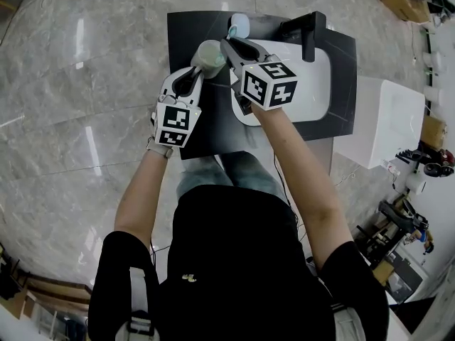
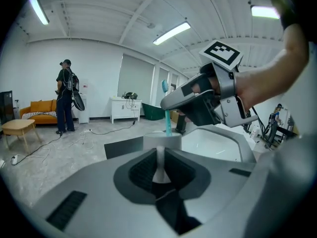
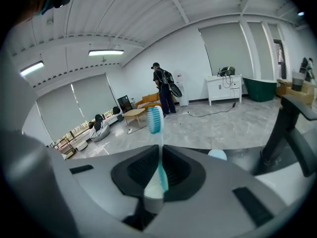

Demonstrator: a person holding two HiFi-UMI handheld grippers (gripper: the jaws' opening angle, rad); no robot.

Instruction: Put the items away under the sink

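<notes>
Left gripper (image 2: 158,161): jaws nearly together, clamped on the thin wall of a pale cup (image 1: 209,55), upper centre of the head view, over the black countertop (image 1: 192,30). Right gripper (image 3: 157,168): jaws closed on the handle of a teal-and-white toothbrush (image 3: 158,133), bristle head upright. The two grippers' tips sit just beside each other at the left edge of the white basin (image 1: 321,84). Black faucet (image 1: 308,33) is to their right. A pale blue round item (image 3: 217,154) lies on the counter just past the toothbrush. A person (image 2: 64,95) stands by the orange sofa (image 2: 40,106), far left of the left gripper view.
</notes>
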